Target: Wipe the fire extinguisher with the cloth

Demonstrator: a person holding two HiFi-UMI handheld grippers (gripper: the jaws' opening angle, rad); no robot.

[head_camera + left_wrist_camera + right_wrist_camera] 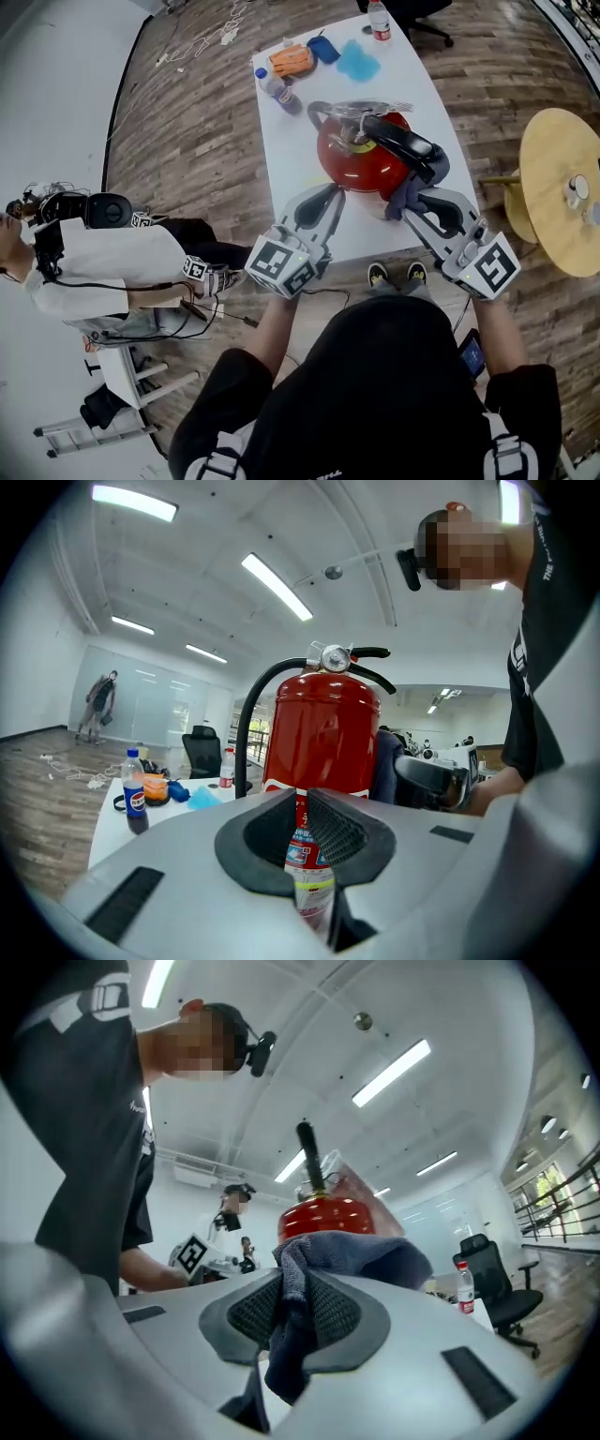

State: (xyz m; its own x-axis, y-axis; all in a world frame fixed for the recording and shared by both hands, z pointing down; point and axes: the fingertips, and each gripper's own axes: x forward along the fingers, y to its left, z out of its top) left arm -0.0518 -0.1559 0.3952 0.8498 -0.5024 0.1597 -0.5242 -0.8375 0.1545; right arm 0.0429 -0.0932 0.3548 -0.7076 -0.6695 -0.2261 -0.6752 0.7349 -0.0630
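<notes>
A red fire extinguisher [349,164] stands on the white table [281,187], its black handle and hose on top. In the left gripper view the extinguisher [323,733] fills the middle. My left gripper [330,194] rests its tips against its near left side. The jaws stand a narrow slit apart with nothing between them [298,803]. My right gripper [419,199] is shut on a grey-blue cloth [405,199] at the extinguisher's near right side. In the right gripper view the cloth [347,1255] bunches over the pads, below the red dome [323,1215].
At the table's far end are a cola bottle [267,82], an orange object [291,59], a blue cloth [358,61] and a red-capped bottle [379,21]. A round wooden table [562,187] stands to the right. A person [103,262] sits to the left.
</notes>
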